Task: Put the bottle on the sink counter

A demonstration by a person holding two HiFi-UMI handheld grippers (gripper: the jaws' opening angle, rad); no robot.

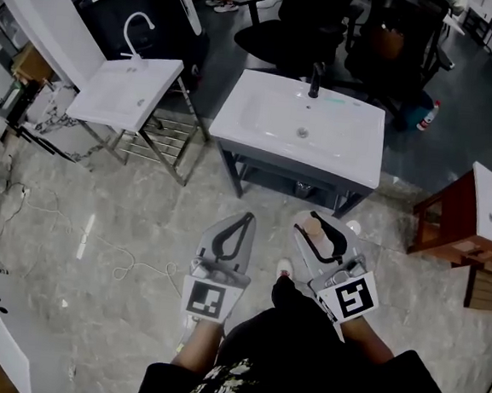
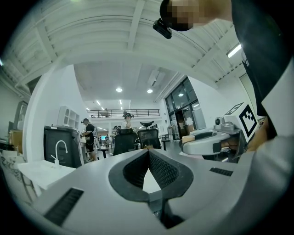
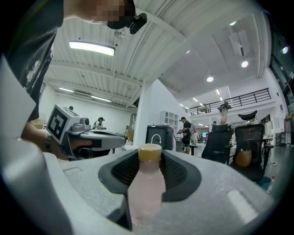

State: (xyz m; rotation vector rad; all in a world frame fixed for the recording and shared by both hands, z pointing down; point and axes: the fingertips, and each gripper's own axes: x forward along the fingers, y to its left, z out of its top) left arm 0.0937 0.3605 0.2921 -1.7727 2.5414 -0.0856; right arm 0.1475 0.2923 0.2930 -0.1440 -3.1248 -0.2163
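The right claw (image 1: 324,238) is closed on the bottle (image 3: 146,183), a pink one with a tan cap that seems upright, probably so it can be stood down directly. The bottle is not yet placed and is well apart from the white sink bench (image 1: 353,149) on the far side. The left claw (image 2: 148,152) is empty, its jaws together at the tips. It hangs just beside the right one, and I judge it is not needed.

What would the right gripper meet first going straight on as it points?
Probably the front edge of the white sink counter, straight ahead of the right gripper and its bottle in the head view. Height is unclear; it might pass above the rim.
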